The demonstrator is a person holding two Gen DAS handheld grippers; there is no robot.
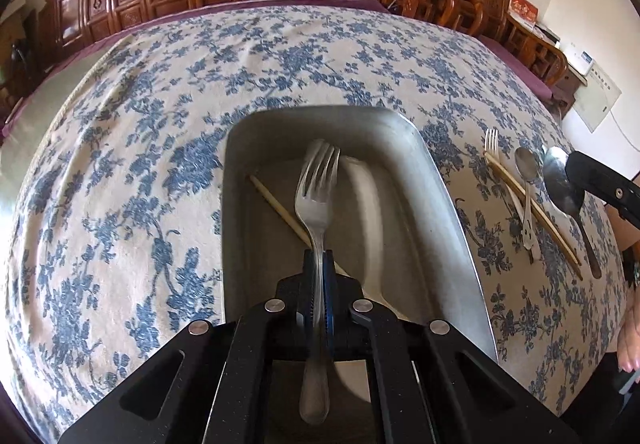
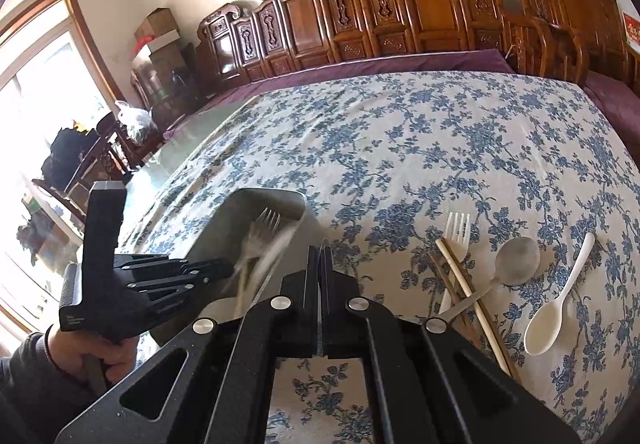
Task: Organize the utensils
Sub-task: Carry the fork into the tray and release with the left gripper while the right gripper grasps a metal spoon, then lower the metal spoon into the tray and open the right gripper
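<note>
My left gripper (image 1: 319, 258) is shut on a steel fork (image 1: 317, 184) and holds it over a metal tray (image 1: 452, 212). In the tray lie a chopstick (image 1: 276, 204) and a white spoon (image 1: 366, 204). In the right wrist view the tray (image 2: 240, 208), the held fork (image 2: 262, 228) and the left gripper (image 2: 224, 270) show at the left. My right gripper (image 2: 322, 254) is shut and empty above the cloth. To its right lie a white plastic fork (image 2: 458, 232), chopsticks (image 2: 468, 288), a steel spoon (image 2: 516, 258) and a white spoon (image 2: 552, 316).
The table wears a blue floral cloth (image 2: 400, 148). Carved wooden chairs (image 2: 420, 4) line its far edge. In the left wrist view the loose utensils (image 1: 528, 196) lie right of the tray, and the right gripper's body (image 1: 600, 180) shows at the right edge.
</note>
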